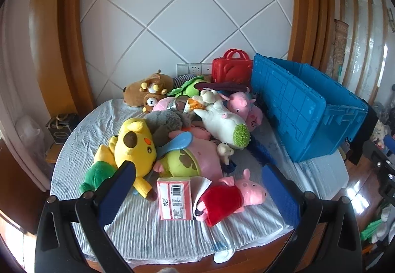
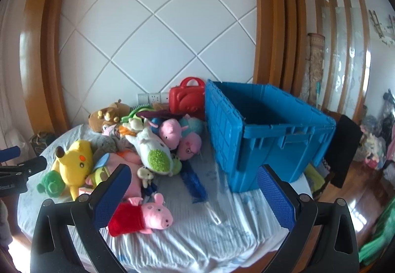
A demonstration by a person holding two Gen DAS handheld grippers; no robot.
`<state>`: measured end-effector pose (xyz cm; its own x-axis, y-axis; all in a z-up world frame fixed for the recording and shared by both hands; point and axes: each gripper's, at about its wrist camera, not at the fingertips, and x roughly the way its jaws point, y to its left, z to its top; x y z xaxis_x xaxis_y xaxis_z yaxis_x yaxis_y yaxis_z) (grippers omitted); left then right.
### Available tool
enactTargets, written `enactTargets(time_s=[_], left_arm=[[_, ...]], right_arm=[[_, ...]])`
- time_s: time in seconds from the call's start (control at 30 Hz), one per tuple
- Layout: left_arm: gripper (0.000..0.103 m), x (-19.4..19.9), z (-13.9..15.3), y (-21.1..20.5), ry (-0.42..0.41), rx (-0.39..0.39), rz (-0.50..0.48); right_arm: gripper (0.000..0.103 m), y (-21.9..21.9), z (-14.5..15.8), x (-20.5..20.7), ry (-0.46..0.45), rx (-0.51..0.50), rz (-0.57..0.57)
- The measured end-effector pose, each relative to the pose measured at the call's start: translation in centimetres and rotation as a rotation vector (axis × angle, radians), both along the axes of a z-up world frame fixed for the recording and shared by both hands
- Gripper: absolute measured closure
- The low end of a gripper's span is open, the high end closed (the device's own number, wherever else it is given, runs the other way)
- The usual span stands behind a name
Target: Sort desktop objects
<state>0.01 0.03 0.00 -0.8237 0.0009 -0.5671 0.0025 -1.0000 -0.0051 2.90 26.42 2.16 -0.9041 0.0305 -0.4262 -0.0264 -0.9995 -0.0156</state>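
Two handheld grippers hover above the near edge of a round table, both pointing toward the far wall. The left gripper (image 1: 197, 189) has its blue-padded fingers spread wide and grasps nothing; below the gap lie a tissue pack and a small pig doll. The right gripper (image 2: 193, 190) is likewise spread wide and empty, aimed between the toy heap and the crate.

The table (image 2: 209, 231) is covered with a wrinkled, pale striped cloth. On its right side stands a large blue plastic crate (image 2: 269, 134), ribbed, rigid and open at the top. Left of it sprawls a heap of soft plush toys (image 1: 197, 120), including a yellow plush (image 1: 134, 142) with brown-tipped ears and a white plush with a fuzzy green patch (image 1: 222, 122). A glossy red plastic case (image 1: 230, 69) with a handle stands against the wall. Nearest lie the pig doll in a red dress (image 1: 233, 195) and the flat pink-and-white tissue pack (image 1: 175, 199).

Behind, the wall has white diamond-patterned panels (image 2: 153, 33) framed by polished wooden columns.
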Motion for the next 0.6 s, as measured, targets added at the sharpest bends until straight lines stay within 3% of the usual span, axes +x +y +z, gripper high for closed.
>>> enactTargets(time_s=[0.13, 0.23, 0.6], left_arm=[[0.000, 0.2, -0.1, 1.1, -0.015, 0.008, -0.021], [0.000, 0.2, -0.4, -0.2, -0.036, 0.079, -0.020], [0.000, 0.6, -1.0, 0.2, -0.049, 0.023, -0.005]], right_arm=[[0.000, -0.2, -0.1, -0.2, -0.001, 0.012, 0.029], [0.000, -0.4, -0.1, -0.4, -0.002, 0.021, 0.051], [0.000, -1.3, -0.3, -0.1, 0.001, 0.027, 0.080]])
